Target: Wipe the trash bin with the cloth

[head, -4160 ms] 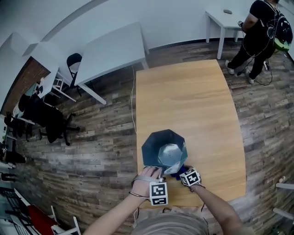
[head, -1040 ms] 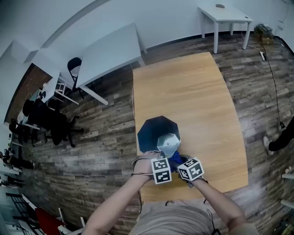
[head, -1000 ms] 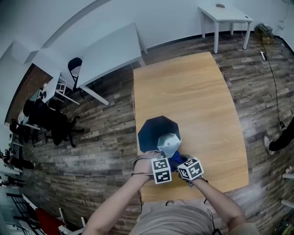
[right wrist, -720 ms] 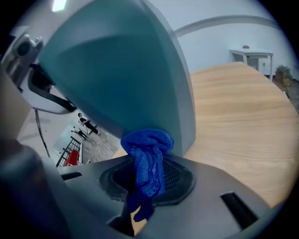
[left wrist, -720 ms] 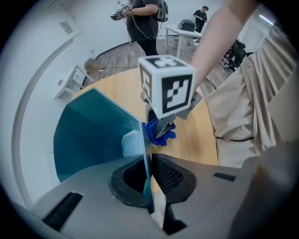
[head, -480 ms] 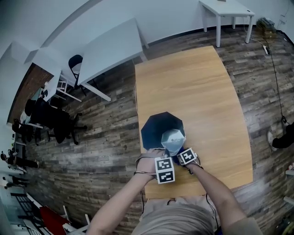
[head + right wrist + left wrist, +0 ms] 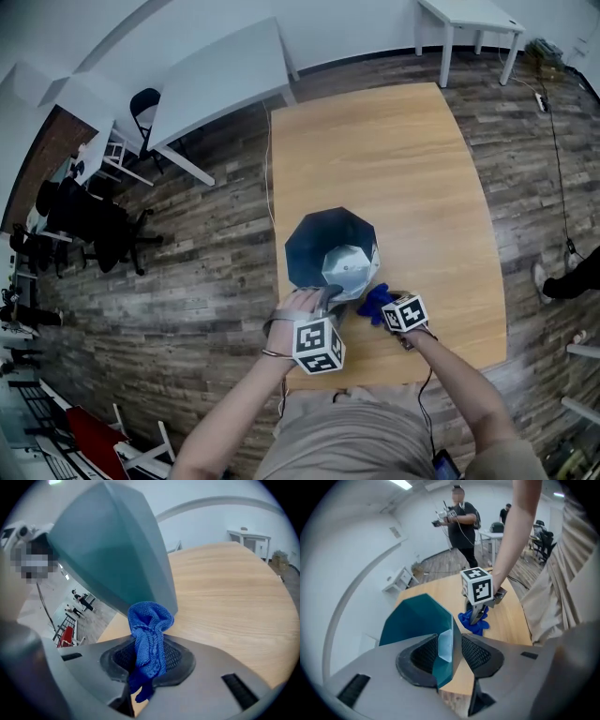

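Note:
A teal faceted trash bin stands near the front left of the wooden table. My left gripper straddles the bin's near rim. Its jaws are opening, with the rim still between them and a thin gap at the right pad. My right gripper is shut on a blue knitted cloth just right of the bin's base. In the right gripper view the cloth bulges out of the jaws, close to the bin's outer wall. The left gripper view also shows the right gripper and cloth.
White tables and dark chairs stand on the wood floor to the left and behind. A person stands beyond the table's far end, and another person's leg shows at the right edge. The table's front edge is close to my body.
The right gripper has drawn the cloth off the bin's side, down to the right beside its base. The left gripper stays at the near rim, its jaws now looser.

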{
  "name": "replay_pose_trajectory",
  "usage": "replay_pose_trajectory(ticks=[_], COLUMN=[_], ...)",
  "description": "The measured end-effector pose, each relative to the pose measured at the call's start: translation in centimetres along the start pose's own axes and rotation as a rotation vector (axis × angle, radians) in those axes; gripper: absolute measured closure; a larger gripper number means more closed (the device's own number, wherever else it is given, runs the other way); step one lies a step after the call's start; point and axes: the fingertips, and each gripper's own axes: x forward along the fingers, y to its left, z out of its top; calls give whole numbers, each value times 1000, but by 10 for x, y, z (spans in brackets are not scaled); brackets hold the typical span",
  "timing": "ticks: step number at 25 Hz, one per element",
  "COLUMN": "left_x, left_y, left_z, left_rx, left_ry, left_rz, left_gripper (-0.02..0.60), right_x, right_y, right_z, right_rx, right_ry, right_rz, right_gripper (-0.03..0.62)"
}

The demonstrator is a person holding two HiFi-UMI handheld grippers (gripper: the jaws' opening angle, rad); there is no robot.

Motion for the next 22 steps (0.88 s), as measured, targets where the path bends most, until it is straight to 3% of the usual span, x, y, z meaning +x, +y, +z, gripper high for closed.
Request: replay_pose_trajectory(ticks=[4,9,16,22], left_x=[-40,-58,-80,-94], left_y=[21,18,10,1], left_z=[2,-14,-1,-2], left_rx=[-148,-289,-475,-629], left_ry=[-184,-261,-398,-459], left_rz=[106,153,226,200], left_gripper=[426,426,426,426], right_x=[-77,-148,-187,-201], right_y=[0,14,43,68], right_z=[30,51,94,128], right_rx=[0,-36,-196,-271], right_ry=[-128,-173,-153,-210], right_rz=[-47,-97,-90,-70], right_gripper=[517,517,516,517])
